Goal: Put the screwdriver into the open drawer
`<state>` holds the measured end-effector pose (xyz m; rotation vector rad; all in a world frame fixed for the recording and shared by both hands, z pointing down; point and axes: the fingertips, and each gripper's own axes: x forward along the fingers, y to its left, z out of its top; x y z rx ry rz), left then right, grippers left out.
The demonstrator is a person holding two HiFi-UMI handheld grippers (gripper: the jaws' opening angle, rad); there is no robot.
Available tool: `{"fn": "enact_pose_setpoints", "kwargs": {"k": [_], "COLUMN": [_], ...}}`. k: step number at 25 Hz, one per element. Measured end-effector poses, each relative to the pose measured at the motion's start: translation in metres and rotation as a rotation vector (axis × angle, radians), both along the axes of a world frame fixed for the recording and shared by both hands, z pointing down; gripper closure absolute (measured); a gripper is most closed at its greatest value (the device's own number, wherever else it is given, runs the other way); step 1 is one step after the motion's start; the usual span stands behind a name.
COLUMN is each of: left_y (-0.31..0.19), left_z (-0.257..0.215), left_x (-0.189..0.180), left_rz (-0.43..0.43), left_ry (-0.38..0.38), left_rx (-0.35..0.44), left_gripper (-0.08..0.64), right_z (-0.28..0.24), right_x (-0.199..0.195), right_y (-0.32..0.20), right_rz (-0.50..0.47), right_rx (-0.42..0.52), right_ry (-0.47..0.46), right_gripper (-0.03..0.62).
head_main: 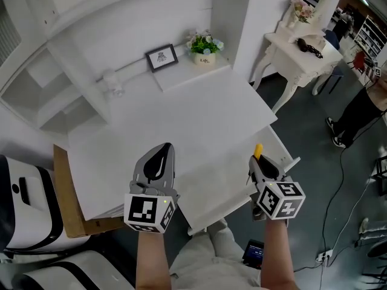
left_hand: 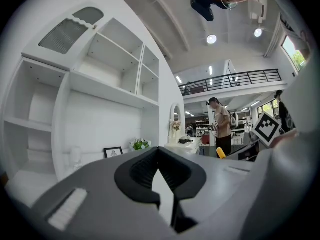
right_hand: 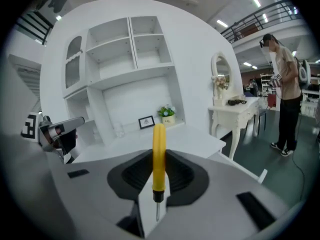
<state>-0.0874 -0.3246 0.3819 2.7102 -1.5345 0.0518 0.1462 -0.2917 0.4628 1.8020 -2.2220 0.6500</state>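
At the front edge of the white desk (head_main: 199, 113), the right gripper (head_main: 259, 164) has its jaws clamped on the yellow-handled screwdriver (head_main: 258, 150). The handle sticks out ahead of the jaws and the metal tip points back toward the person, over the right end of the open drawer (head_main: 230, 209). Beside it the left gripper (head_main: 162, 154) hangs over the desktop, jaws drawn almost together with nothing between them.

I log the screwdriver (right_hand: 158, 149) as yellow in the handle, with a black collar and a bare metal shaft. The left gripper (head_main: 160, 156) and right gripper (head_main: 260, 165) both read grey with black pads (right_hand: 187, 176), and their marker cubes (head_main: 150, 211) carry black-and-white squares. Desk (head_main: 199, 113) and drawer (head_main: 205, 183) are plain white, the picture frame (head_main: 161, 57) black, the flowers (head_main: 204, 43) green, white and blue, the floor (head_main: 314, 162) dark grey.
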Motion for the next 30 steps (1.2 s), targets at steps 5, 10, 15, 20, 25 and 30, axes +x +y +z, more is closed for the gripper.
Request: {"fn": "enact_pose_setpoints", "kwargs": {"k": [5, 10, 15, 20, 25, 30], "left_y": [-0.016, -0.03, -0.043, -0.054, -0.062, -0.065], "left_z": [0.01, 0.027, 0.04, 0.051, 0.062, 0.073], "left_x": [0.009, 0.024, 0.033, 0.041, 0.045, 0.047], "left_rz": [-0.022, -0.038, -0.051, -0.058, -0.06, -0.066], "left_ry": [0.004, -0.017, -0.038, -0.061, -0.083, -0.098], "left_rx": [-0.025, -0.062, -0.092, -0.118, -0.146, -0.171], "left_gripper": [0.552, 0.552, 0.552, 0.552, 0.552, 0.552], "right_z": [0.042, 0.086, 0.125, 0.165, 0.201, 0.234], "right_x": [0.013, 0.025, 0.026, 0.024, 0.024, 0.024], "right_y": [-0.014, -0.026, -0.04, -0.049, -0.053, -0.055], "right_rz": [0.006, -0.013, -0.028, -0.039, -0.025, -0.006], "right_rx": [-0.099, -0.22, -0.312, -0.4, -0.492, -0.568], "right_ry": [-0.031, -0.023, -0.055, -0.104, -0.128, -0.141], "right_gripper": [0.508, 0.508, 0.508, 0.508, 0.508, 0.508]}}
